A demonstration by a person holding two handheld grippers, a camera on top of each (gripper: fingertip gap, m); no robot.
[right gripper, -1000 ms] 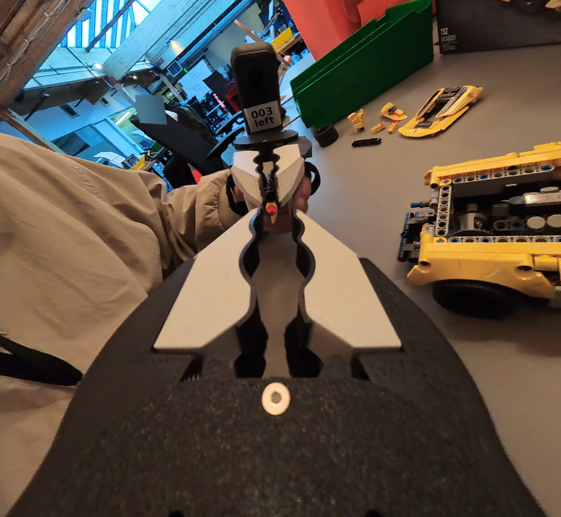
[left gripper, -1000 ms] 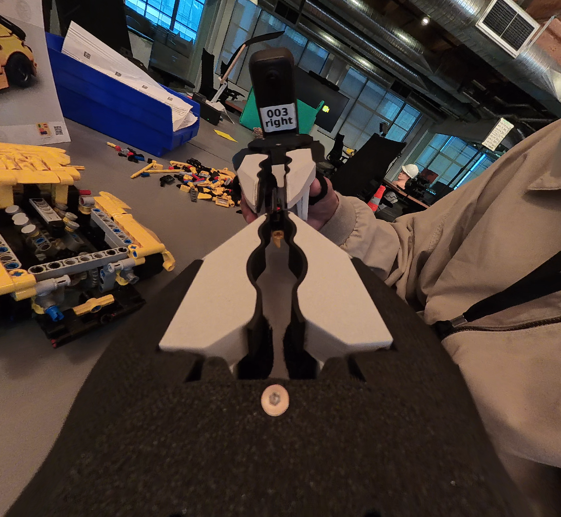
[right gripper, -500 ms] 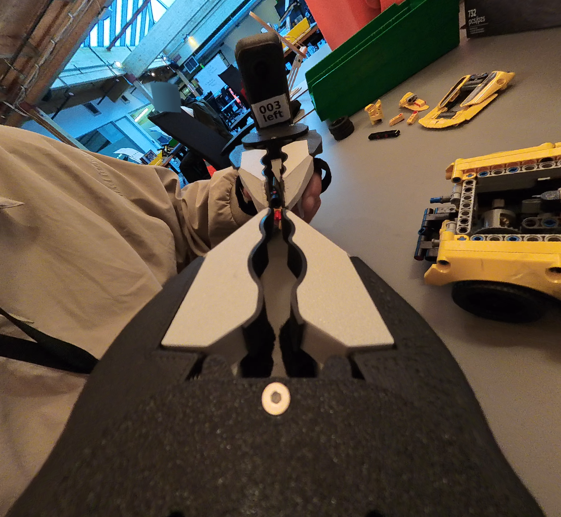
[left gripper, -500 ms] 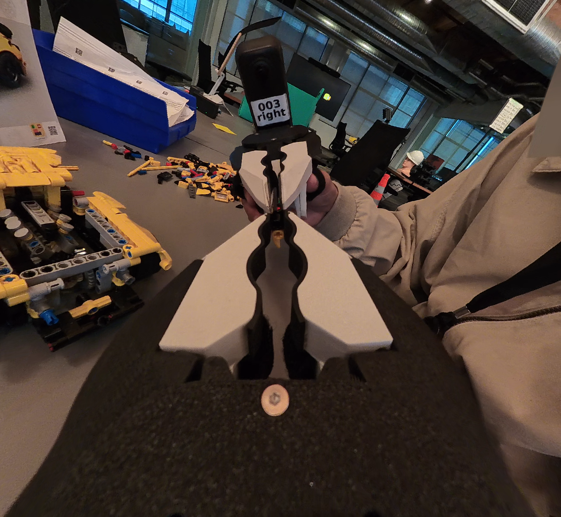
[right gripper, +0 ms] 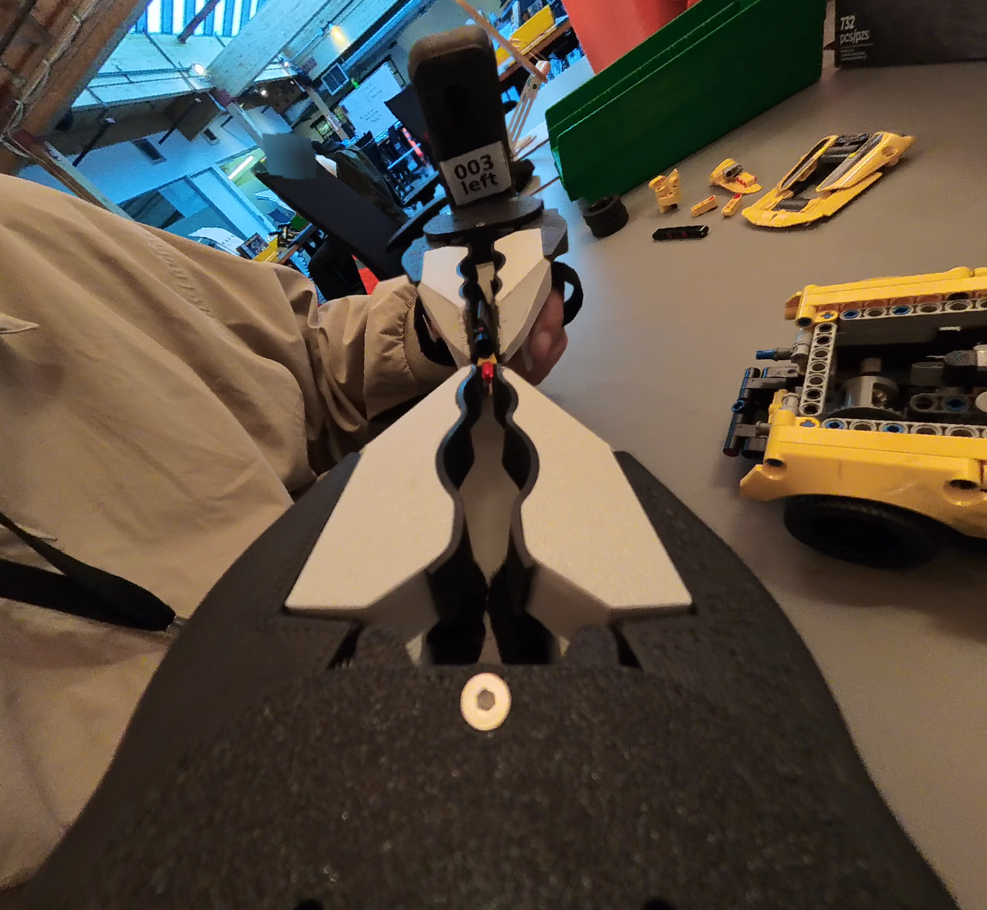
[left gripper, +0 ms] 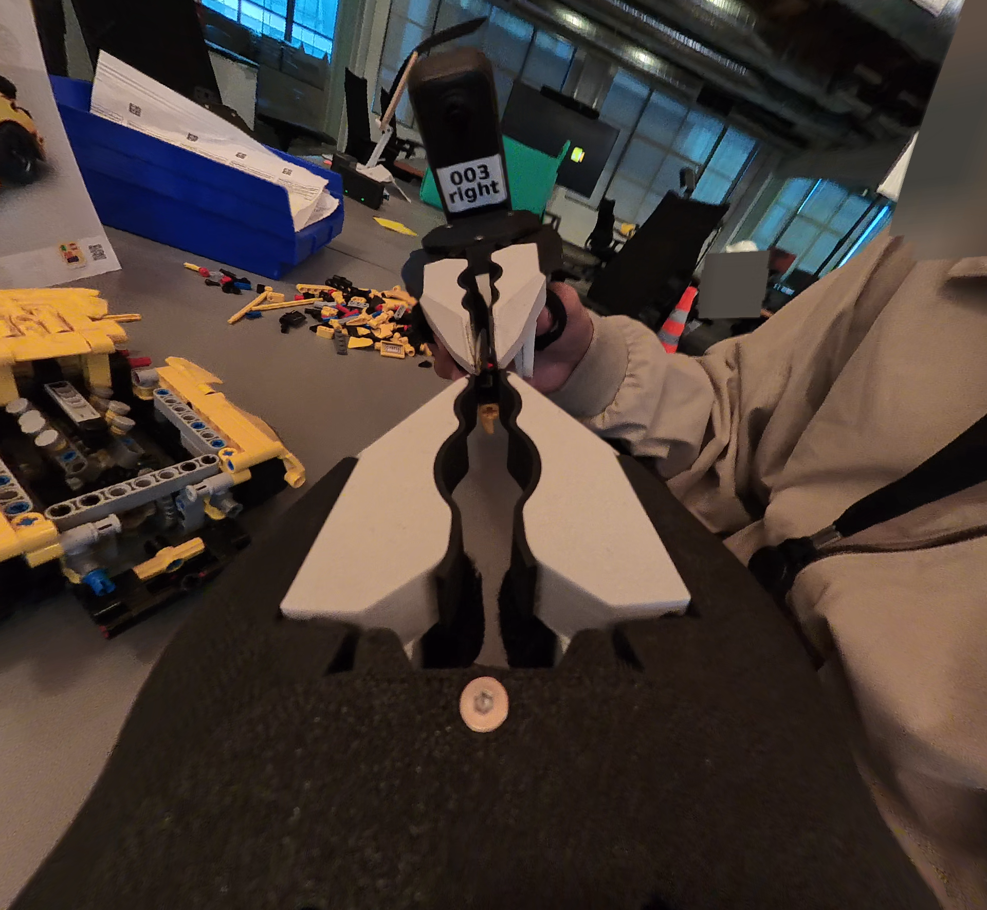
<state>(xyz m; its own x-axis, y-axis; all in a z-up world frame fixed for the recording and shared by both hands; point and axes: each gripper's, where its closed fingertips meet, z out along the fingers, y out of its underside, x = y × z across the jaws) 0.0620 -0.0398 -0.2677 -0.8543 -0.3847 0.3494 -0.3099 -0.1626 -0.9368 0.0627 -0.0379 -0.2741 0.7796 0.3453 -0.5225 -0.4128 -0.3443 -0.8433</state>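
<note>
1. Workshop hall with tall windows and ceiling ducts lay behind a grey table [left gripper: 331, 403]. A half-built yellow model car [left gripper: 160, 457] stood on the table with its frame and inner workings uncovered.
2. A person's beige sleeve [right gripper: 213, 350] filled the side of both views away from the car.
3. Beyond the car, the left wrist view showed a blue bin [left gripper: 203, 200] holding printed sheets. The right wrist view instead showed a green bin [right gripper: 683, 104] past the car's other end.
4. A yellow body panel [right gripper: 822, 179] lay apart from the car, near the green bin, so the car was judged far from finished. A black tyre [right gripper: 605, 214] lay loose near that panel. Only the right wrist view showed them.
5. A pile of loose pieces [left gripper: 358, 318] lay on the table past the car, below the blue bin. Only the left wrist view showed it.
6. The left gripper [left gripper: 485, 393] was raised off the table beside the car, its tongs drawn narrow on a small yellow piece [left gripper: 487, 411].
7. The right gripper [right gripper: 485, 377] faced it tip to tip, its tongs pinched narrow on a small red piece [right gripper: 487, 374].
8. The two pieces met, or nearly met, between the tips. Whether they were already joined could not be told.
</note>
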